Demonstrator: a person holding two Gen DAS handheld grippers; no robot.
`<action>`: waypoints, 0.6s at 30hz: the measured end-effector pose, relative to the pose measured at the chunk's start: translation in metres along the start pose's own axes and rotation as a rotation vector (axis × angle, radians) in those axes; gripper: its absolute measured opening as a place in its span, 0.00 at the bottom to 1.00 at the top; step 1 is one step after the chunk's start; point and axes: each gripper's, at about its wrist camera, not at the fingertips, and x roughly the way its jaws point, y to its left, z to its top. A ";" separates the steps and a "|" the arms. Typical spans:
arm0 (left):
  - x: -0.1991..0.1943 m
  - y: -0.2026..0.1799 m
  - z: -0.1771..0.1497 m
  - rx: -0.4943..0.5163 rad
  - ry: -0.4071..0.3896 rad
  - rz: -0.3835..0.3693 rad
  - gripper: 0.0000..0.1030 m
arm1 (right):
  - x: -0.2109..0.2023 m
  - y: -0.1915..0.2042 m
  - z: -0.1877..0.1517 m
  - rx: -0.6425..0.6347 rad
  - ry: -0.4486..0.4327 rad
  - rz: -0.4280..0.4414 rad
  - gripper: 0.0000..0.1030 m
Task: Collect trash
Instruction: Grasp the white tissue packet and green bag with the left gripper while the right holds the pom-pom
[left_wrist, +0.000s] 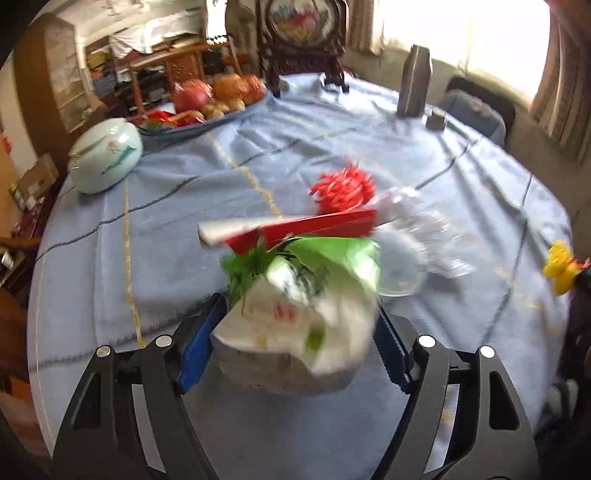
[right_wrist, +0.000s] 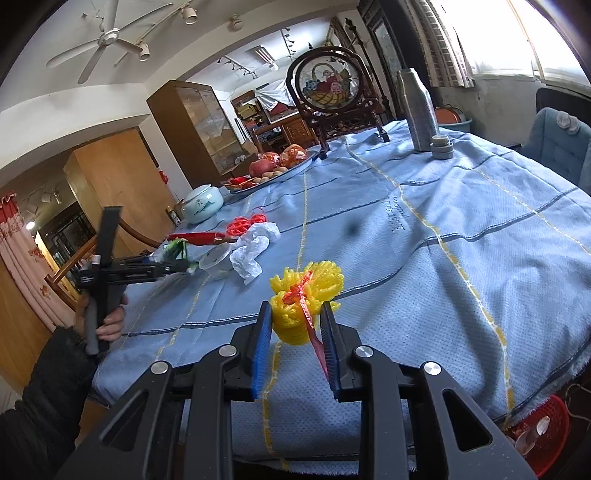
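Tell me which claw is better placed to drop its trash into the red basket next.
Right. The right claw already grips the yellow foam net, and the red basket sits just below that table edge.

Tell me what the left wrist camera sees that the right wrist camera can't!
Only the left wrist view shows the crumpled white-and-green wrapper between the left hand-held gripper pads. Only the right wrist view shows the ceiling fan, the red basket and the person's hand. Both show the yellow foam net, red foam net and fruit tray.

Bare tablecloth (right_wrist: 461, 229) mid-table — trash pile (right_wrist: 243, 254) crowding left edge
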 end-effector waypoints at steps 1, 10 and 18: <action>-0.010 -0.005 -0.004 -0.034 -0.011 -0.013 0.72 | -0.002 0.000 0.000 0.001 -0.003 0.002 0.26; -0.049 -0.065 -0.024 -0.063 -0.094 -0.016 0.61 | -0.025 -0.007 -0.005 0.020 -0.046 0.007 0.25; -0.036 -0.050 -0.021 -0.147 -0.109 0.115 0.91 | -0.046 -0.017 -0.015 0.044 -0.059 0.008 0.25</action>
